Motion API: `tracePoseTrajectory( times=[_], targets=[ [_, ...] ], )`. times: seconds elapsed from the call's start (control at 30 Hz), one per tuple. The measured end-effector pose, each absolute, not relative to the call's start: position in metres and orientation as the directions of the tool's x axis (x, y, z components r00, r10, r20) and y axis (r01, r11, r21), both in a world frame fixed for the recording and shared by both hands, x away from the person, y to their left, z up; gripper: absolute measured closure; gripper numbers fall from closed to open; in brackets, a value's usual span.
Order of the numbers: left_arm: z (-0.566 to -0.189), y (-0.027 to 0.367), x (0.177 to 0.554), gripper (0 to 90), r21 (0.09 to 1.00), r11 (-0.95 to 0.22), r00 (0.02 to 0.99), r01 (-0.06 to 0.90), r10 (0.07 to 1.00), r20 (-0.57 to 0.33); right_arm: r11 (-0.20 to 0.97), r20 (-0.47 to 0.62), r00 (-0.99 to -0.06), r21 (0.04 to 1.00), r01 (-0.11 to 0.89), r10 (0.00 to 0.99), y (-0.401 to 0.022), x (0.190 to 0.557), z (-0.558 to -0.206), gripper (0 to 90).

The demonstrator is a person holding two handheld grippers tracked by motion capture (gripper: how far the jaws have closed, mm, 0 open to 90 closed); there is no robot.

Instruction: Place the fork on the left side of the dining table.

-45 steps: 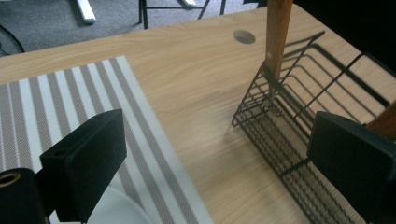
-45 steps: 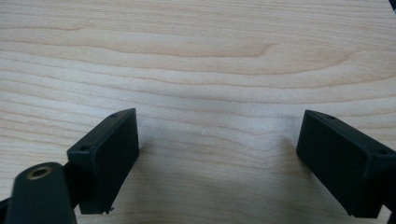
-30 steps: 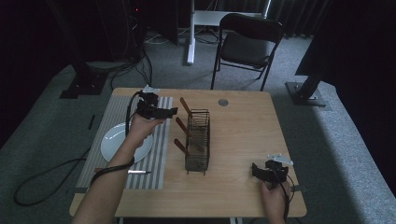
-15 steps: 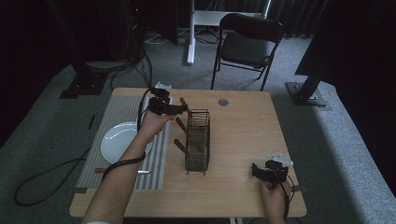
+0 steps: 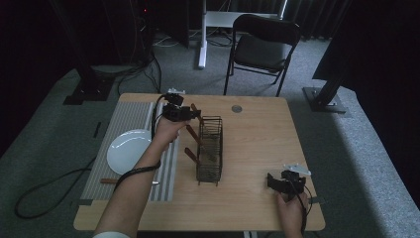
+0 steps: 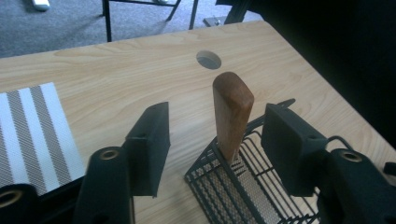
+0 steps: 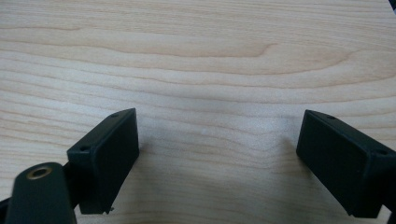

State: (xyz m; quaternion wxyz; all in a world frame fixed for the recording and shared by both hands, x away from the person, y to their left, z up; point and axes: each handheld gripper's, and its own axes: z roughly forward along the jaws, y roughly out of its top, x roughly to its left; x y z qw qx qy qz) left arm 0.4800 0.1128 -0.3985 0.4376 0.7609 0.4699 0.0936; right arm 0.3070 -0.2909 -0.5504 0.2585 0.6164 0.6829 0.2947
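The high view is dim overall: the room beyond the pale wooden worktop falls off into near black along the left, right and far sides, and only the grey carpet floor past the worktop's far edge catches soft light. The round white plate near the worktop's left edge is the brightest patch, without hard glare. Fine detail there is soft and slightly grainy. Both gripper views are brighter and evenly lit, the wood grain sharp. In the right gripper view the black right tongs cast faint, diffuse shadows on the wood. In the left gripper view the black left tongs look slightly blurred close to the lens, while the brown wooden handle between them is crisp, and the right corner goes dark.
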Motion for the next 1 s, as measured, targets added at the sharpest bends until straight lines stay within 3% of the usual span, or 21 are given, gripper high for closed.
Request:
tracePoseTrajectory(
  times=[0.2,0.43,0.57,1.0],
  targets=[
    [-0.405,0.115,0.484,55.1,0.744,-0.122,0.518,0.657,0.79,-0.328,0.066,0.011,-0.106,0.721,0.69,0.994,-0.291,0.307,-0.55,12.6],
    [-0.411,0.113,0.482,74.4,0.75,-0.095,0.537,0.654,0.756,-0.373,0.066,0.01,-0.106,0.721,0.69,0.994,-0.291,0.307,-0.55,12.6],
    [-0.413,0.113,0.479,79.7,0.75,-0.069,0.528,0.657,0.753,-0.393,0.066,0.01,-0.107,0.721,0.689,0.994,-0.291,0.307,-0.55,12.6],
    [-0.4,0.117,0.468,80.6,0.779,-0.073,0.553,0.622,0.746,-0.371,0.066,0.01,-0.106,0.721,0.69,0.994,-0.291,0.307,-0.55,12.6]
  ],
)
